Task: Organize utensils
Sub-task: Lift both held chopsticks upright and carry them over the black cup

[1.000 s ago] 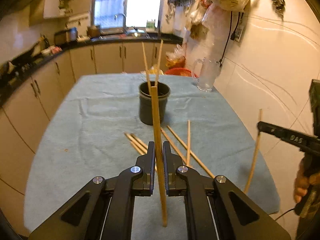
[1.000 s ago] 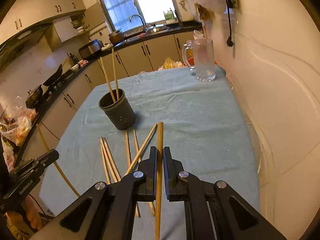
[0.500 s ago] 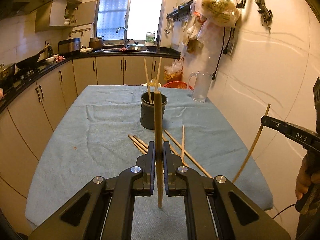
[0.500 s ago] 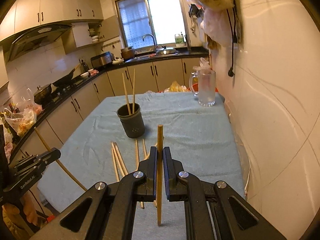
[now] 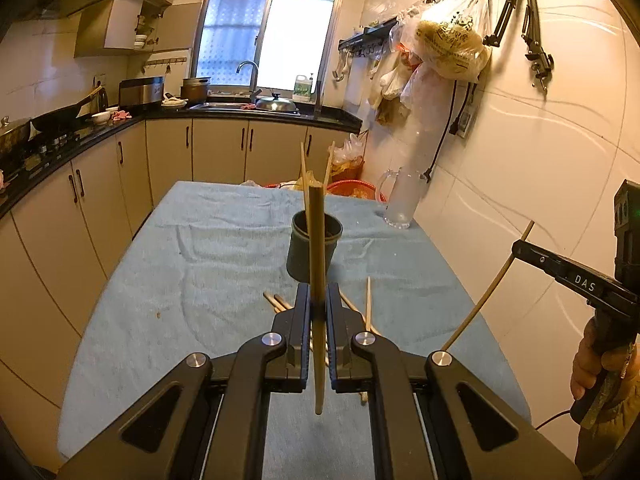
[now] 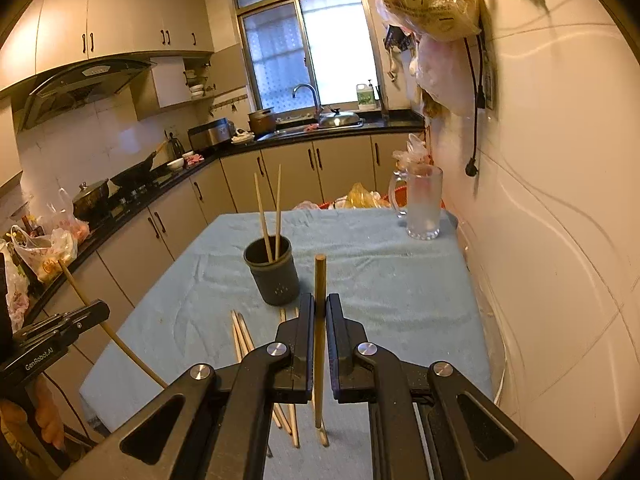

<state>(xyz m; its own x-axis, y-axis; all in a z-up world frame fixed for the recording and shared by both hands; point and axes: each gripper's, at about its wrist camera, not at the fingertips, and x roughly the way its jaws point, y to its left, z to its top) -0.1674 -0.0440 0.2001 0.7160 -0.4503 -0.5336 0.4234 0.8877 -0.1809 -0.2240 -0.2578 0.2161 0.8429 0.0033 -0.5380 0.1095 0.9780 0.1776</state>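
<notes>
My left gripper (image 5: 318, 300) is shut on a wooden chopstick (image 5: 316, 240) that stands nearly upright between its fingers, above the near part of the table. Beyond it stands the dark utensil cup (image 5: 298, 258) with two chopsticks (image 5: 329, 164) in it. In the right wrist view my right gripper (image 6: 319, 304) is shut on another upright chopstick (image 6: 320, 280), with the cup (image 6: 274, 276) ahead and a little left. Several loose chopsticks (image 6: 240, 332) lie on the blue towel (image 6: 380, 280) between cup and grippers. Each gripper also shows at the other view's edge.
A glass pitcher (image 6: 424, 204) stands at the table's far right corner by the tiled wall (image 5: 520, 160). A red basket (image 5: 352, 190) sits behind the table's far edge. Kitchen counters and cabinets (image 5: 100, 184) run along the left. A person's hand (image 5: 592, 364) holds the right gripper's handle.
Both grippers have risen off the table with their chopsticks held, and each chopstick now stands more upright. The cup and the loose chopsticks have not moved.
</notes>
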